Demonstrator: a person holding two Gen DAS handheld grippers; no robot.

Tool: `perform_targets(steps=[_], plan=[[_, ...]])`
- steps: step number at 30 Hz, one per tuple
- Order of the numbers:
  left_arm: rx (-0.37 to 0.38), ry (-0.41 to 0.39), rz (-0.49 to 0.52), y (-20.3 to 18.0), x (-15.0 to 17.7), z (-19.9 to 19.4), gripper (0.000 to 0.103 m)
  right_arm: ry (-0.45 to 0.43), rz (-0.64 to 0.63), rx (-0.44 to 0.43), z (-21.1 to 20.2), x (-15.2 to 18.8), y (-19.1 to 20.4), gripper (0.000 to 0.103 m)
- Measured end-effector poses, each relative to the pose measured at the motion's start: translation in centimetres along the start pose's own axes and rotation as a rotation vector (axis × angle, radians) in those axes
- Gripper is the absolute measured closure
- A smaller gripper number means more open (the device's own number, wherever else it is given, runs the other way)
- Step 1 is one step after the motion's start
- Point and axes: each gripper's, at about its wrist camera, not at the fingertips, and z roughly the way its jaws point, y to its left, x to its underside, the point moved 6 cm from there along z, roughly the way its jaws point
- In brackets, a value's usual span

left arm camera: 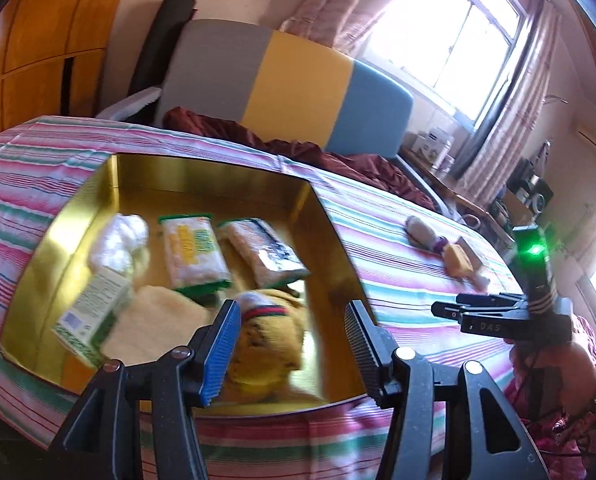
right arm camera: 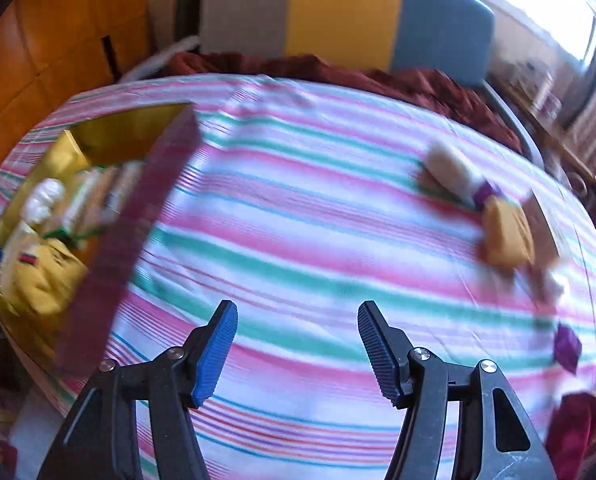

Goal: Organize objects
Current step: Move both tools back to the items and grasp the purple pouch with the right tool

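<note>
Your left tongs (left arm camera: 291,344) hang with jaws parted and nothing clamped above the gold-lined box (left arm camera: 97,200) on the striped bed (left arm camera: 398,248), over a yellow knitted piece (left arm camera: 269,344) inside it. Also in the box lie two snack packets (left arm camera: 193,252), a green-and-white carton (left arm camera: 93,320) and a white bundle (left arm camera: 121,236). Your right tongs (right arm camera: 295,354), jaws parted and empty, hover over bare bedspread. Toward the bed's right edge, well apart from the box, lie a pale roll (right arm camera: 452,170), a yellow item (right arm camera: 506,236) and a purple wrapper (right arm camera: 566,346).

"DAS" on right claw (left arm camera: 494,312)
</note>
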Motion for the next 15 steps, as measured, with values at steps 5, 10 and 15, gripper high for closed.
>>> perform_targets(steps=[5, 10, 15], plan=[[0.048, 0.023, 0.061, -3.4, 0.3, 0.6, 0.048, 0.027, 0.085, 0.051, -0.2, 2.2, -6.0, 0.039], [0.077, 0.034, 0.145, -6.7, 0.7, 1.0, 0.048, -0.018, 0.206, 0.145, -1.9, 2.6, -13.1, 0.039], [0.096, 0.056, 0.199, -8.8, 1.4, 1.2, 0.048, -0.081, 0.436, 0.311, -3.6, 2.6, -22.6, 0.019]])
